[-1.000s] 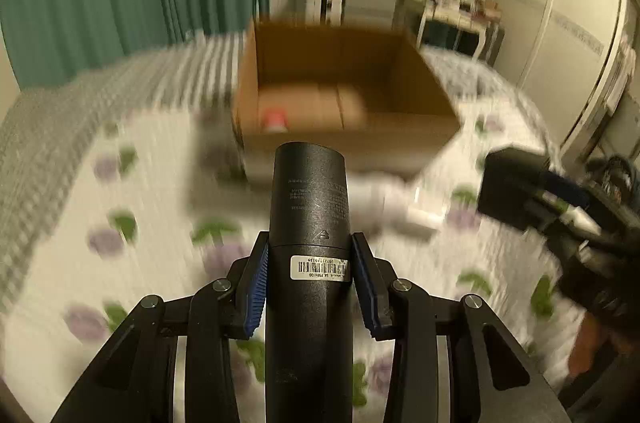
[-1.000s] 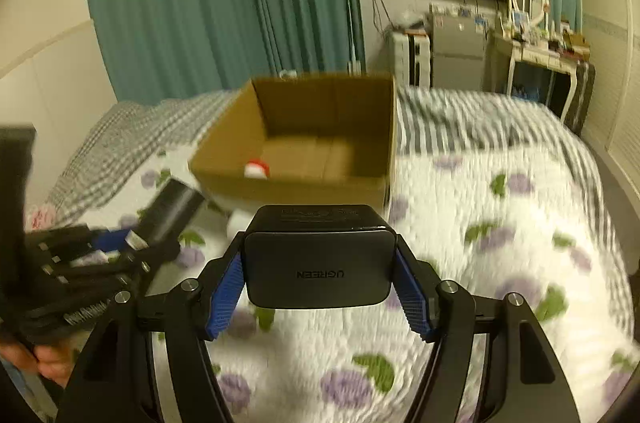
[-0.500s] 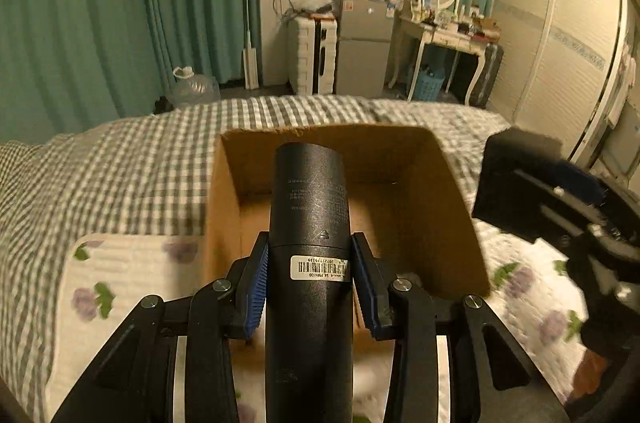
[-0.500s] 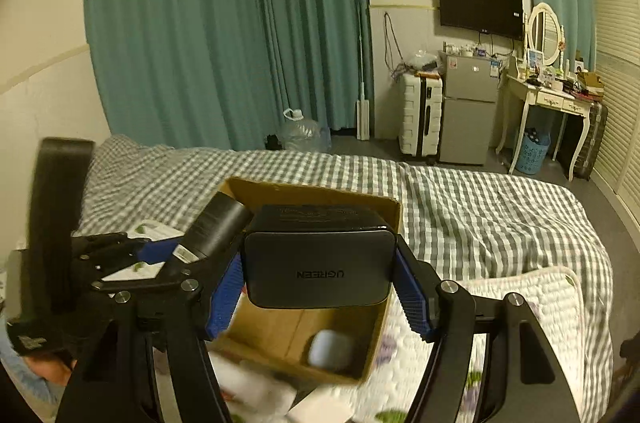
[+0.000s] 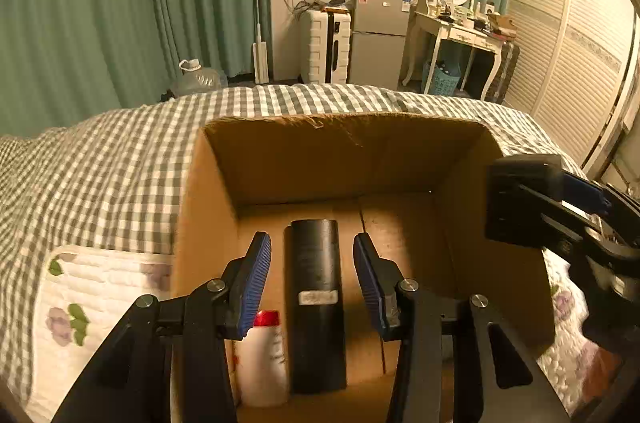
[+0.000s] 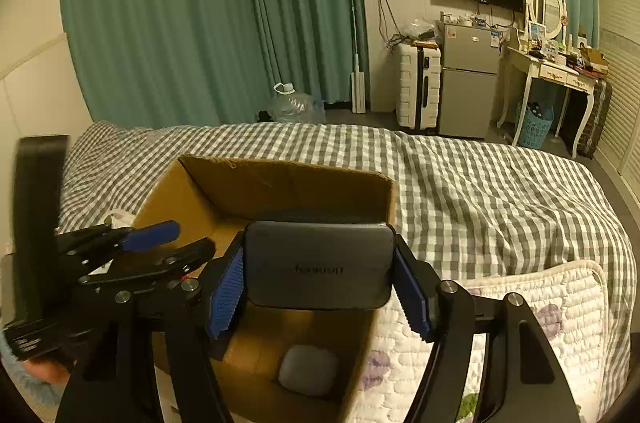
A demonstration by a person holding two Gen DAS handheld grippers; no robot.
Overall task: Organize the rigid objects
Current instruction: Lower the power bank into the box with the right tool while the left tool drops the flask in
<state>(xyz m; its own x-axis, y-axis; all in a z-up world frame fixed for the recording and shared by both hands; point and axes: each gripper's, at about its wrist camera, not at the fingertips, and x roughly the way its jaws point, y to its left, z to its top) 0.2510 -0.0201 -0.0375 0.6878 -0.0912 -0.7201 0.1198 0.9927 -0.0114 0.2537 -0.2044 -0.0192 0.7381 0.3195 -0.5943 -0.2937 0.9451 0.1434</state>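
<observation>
An open cardboard box (image 5: 344, 151) sits on the bed. A black cylinder (image 5: 318, 323) lies on its floor beside a white bottle with a red cap (image 5: 262, 359). My left gripper (image 5: 310, 243) hovers above the cylinder. Its jaws are opening and the blue pads stand clear of the cylinder on both sides. My right gripper (image 6: 318, 283) is shut on a dark grey rectangular charger (image 6: 318, 263) over the box (image 6: 280, 183). A small pale case (image 6: 308, 369) rests in the box below it. The left gripper (image 6: 176, 243) shows at the left of the right wrist view.
The box rests where a grey checked blanket (image 6: 480, 183) meets a white floral quilt (image 6: 540, 303). Beyond the bed stand teal curtains, a water jug (image 6: 296, 107), a white suitcase, a small fridge (image 6: 468, 83) and a dressing table.
Both grippers moved forward over the box. The left jaws spread and the black cylinder left them; it now lies on the box floor. The right gripper still holds the charger.
</observation>
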